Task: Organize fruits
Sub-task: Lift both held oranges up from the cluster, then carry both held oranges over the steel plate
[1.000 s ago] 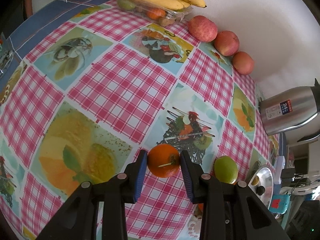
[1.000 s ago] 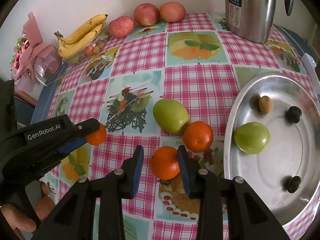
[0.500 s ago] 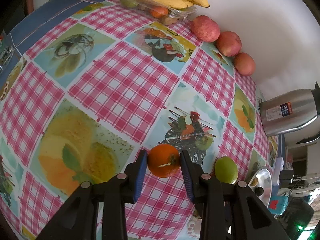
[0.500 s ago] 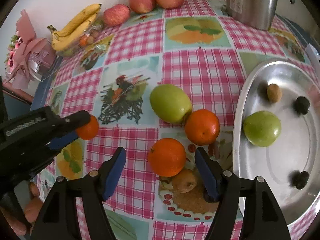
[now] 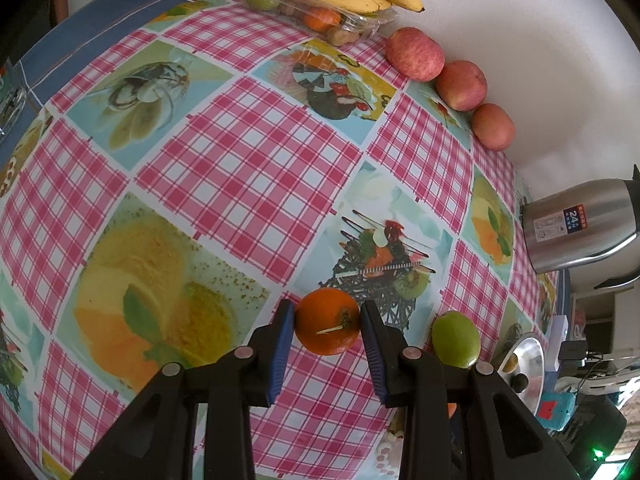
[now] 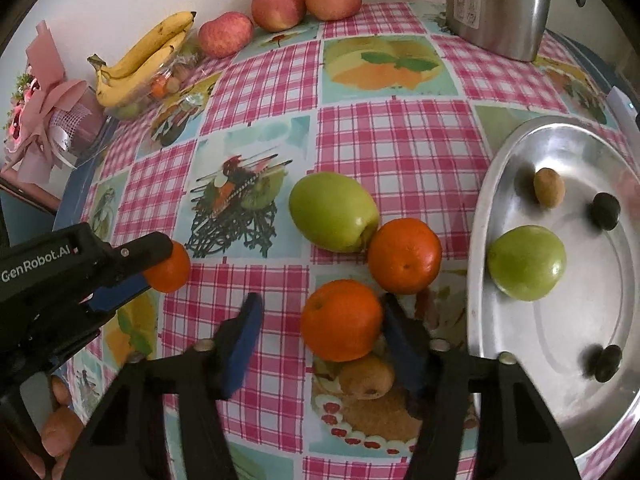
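Surface: a table under a pink-checked oilcloth (image 6: 400,152) printed with fruit panels, against a white wall.

Item, held: a small orange (image 5: 328,321) with a stalk, low centre of the left wrist view. The left gripper (image 5: 328,322) is closed on it, both blue pads against its sides. In the right wrist view this pair sits at the left edge, middle height.

Item, in approach: a second orange (image 6: 341,320), lower centre of the right wrist view, resting on the cloth. The right gripper (image 6: 320,328) brackets it; its jaws have just been closing. The right-hand finger (image 6: 400,336) lies at or against the peel, the left-hand one stands clearly apart. No grip yet.

Adjacent: a third orange (image 6: 405,255) touching a green apple (image 6: 333,211), just above. A small brown fruit (image 6: 366,376) sits just below the bracketed orange.

Receptacle: a round metal tray (image 6: 492,184), right edge, holding a green apple (image 6: 526,263), a brown fruit and two dark ones.

Background: three red apples (image 6: 278,7), bananas (image 6: 140,56), a steel flask (image 6: 496,4), along the top.

Step in hand, judged: gathering oranges, one to each gripper. Next calls for closing squarely on the second orange, then lifting clear of its neighbours.
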{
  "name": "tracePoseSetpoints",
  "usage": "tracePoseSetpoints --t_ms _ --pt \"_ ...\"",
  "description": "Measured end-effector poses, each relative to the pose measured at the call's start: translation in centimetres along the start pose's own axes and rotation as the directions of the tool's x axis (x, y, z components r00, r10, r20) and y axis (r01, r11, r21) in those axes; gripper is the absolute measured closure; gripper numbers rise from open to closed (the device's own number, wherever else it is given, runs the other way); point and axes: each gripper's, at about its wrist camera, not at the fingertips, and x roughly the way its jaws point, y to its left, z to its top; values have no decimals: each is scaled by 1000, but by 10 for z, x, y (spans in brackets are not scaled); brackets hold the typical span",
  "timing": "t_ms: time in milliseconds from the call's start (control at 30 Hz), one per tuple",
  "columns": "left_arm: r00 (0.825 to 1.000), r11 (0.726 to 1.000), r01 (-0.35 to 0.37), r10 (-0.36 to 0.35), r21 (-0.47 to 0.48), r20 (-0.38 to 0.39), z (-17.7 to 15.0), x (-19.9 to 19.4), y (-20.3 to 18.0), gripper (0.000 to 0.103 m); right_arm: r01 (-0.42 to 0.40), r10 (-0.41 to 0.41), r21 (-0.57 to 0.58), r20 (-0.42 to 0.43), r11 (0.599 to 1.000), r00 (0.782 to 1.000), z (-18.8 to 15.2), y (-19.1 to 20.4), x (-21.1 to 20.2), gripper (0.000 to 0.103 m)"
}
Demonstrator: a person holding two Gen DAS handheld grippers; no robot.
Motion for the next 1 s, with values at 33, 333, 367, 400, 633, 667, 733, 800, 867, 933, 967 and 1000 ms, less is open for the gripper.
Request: tracePoseSetpoints --t_ms 33,333,367,400,633,667,733,800,867,933,967,1000 --pt "1000 1000 0 0 1 -1 0 0 0 67 4 -4 4 2 1000 1000 0 -1 0 54" --pt "1000 1000 -1 1 0 0 1 1 0 67 0 0 18 17 1000 1000 0 -4 -1 63" --pt "1000 1000 -1 1 -1 1 1 1 0 67 -13 12 19 19 1000 1000 0 -3 -2 63" --pt "1000 1000 -1 1 -1 1 1 2 0 67 -17 17 17 22 1000 1000 0 -3 -4 63" --pt "999 999 33 -33 11 37 4 -15 -6 67 -47 45 18 101 999 994 6 0 -32 63" --pt "998 999 36 -37 15 43 4 -18 -7 67 -47 45 17 119 999 992 7 0 -38 63" --pt "997 999 44 -45 25 56 5 -23 -11 67 -53 49 19 156 998 986 8 -1 -52 63" --pt "997 998 48 -50 35 64 5 -27 -13 67 -54 49 25 181 998 982 9 -3 -62 63" --pt "996 998 49 -52 43 71 4 -31 -16 67 -44 37 30 198 999 979 9 -6 -70 63" --pt "996 997 49 -52 53 75 3 -33 -19 67 -41 33 34 209 999 977 10 -9 -75 63" --pt "996 997 48 -52 58 76 2 -33 -21 67 -39 31 35 214 999 976 10 -10 -77 63" --pt "996 997 48 -53 63 77 1 -34 -22 67 -37 28 37 217 999 976 10 -12 -79 63"
